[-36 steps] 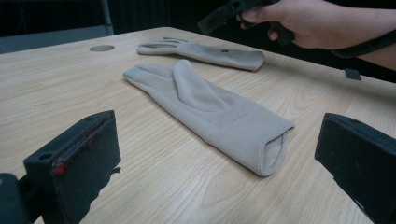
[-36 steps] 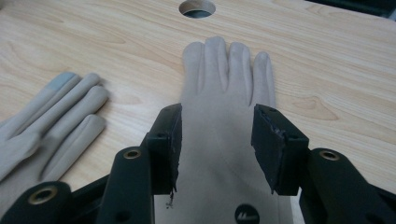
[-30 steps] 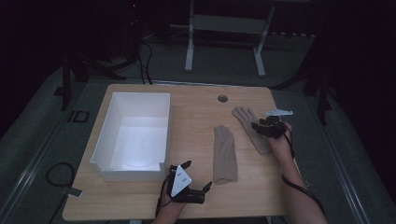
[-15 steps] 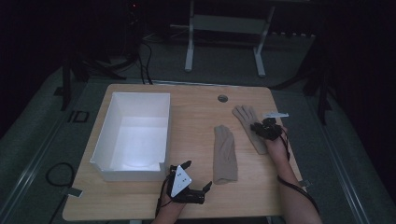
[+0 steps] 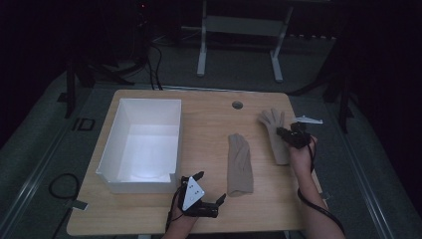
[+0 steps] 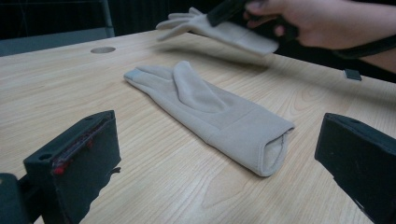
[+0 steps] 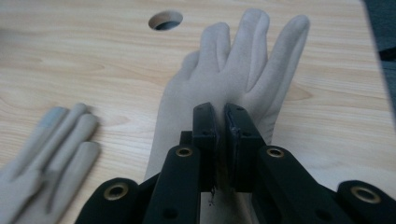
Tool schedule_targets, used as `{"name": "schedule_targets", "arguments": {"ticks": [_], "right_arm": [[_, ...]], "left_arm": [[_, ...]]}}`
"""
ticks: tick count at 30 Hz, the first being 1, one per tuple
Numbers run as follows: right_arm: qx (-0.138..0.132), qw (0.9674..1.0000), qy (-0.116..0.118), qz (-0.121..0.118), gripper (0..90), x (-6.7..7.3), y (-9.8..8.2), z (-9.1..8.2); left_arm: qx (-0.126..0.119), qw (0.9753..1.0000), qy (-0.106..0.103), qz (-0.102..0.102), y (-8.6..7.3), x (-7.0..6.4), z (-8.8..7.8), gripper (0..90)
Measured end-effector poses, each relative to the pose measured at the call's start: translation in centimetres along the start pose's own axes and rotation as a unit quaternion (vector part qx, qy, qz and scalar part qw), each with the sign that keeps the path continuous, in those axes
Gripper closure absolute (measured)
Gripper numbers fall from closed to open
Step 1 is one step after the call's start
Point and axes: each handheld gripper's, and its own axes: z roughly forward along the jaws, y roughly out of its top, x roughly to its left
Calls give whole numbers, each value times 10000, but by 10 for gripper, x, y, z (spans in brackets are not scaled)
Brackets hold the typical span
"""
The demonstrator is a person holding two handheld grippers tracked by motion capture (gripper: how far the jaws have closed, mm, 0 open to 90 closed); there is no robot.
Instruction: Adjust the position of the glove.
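Note:
Two beige gloves lie on the wooden table (image 5: 209,129). One glove (image 5: 240,164) rests flat in the middle, also close ahead in the left gripper view (image 6: 210,112). My right gripper (image 5: 284,133) has just been closing and is now shut on the palm of the other glove (image 5: 271,119), with fabric pinched between the jaws (image 7: 223,126). In the left gripper view that glove (image 6: 224,30) hangs slightly off the wood, a shadow beneath it. My left gripper (image 5: 211,188) sits near the front edge, its jaws wide apart and holding nothing (image 6: 219,149).
A white open box (image 5: 152,101) stands on the table's left half. A round cable hole (image 5: 237,105) is near the far edge. The table's right edge runs just past my right hand. A desk frame stands on the dark floor behind.
The right gripper's jaws have come together on the right glove, whose cuff end has come up off the wood. The left gripper has not moved.

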Motion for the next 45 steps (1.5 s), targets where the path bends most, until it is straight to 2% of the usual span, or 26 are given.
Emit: {"name": "schedule_targets", "arguments": {"ticks": [6,10,12,16,18,23,26,27,28,31,32,35,41,43,45], "right_arm": [[-176,9994,-220,183,835,11,-9,-34],[-156,9991,-375,145,835,14,-16,-43],[-164,9986,-471,202,834,16,-22,-52],[-205,9981,-522,252,834,16,-23,-58],[-232,9976,-549,362,833,16,-28,-69],[-313,9973,-637,200,832,21,-36,-89],[-330,9972,-636,218,832,22,-43,-97],[-330,9972,-636,218,832,22,-43,-97],[-308,9971,-611,329,832,22,-49,-99],[-244,9970,-662,332,831,24,-56,-98],[-164,9970,-631,410,831,25,-64,-95],[-15,9973,-590,440,831,27,-72,-88],[159,9972,-625,389,827,32,-82,-75],[342,9963,-737,292,820,35,-88,-65],[447,9962,-691,292,807,34,-94,-58]], "left_arm": [[9,10000,21,88,0,-2,0,4],[10,9999,29,95,0,-2,0,3],[20,10000,24,91,0,-2,0,3],[30,9999,27,94,0,-2,0,3],[21,10000,21,89,0,-2,0,3],[22,10000,-9,90,0,-2,0,4],[53,9999,-20,105,0,-2,1,4],[53,9999,-20,105,0,-2,1,3],[53,9999,-24,107,0,-2,1,4],[28,10000,-15,87,0,-3,0,3],[37,10000,15,85,0,-3,0,3],[17,10000,19,88,0,-3,0,3],[-44,10000,-30,-19,-1,0,-2,3],[-41,10000,-37,-24,-1,0,-2,3],[-14,10000,-41,10,0,-1,-1,3]]}}
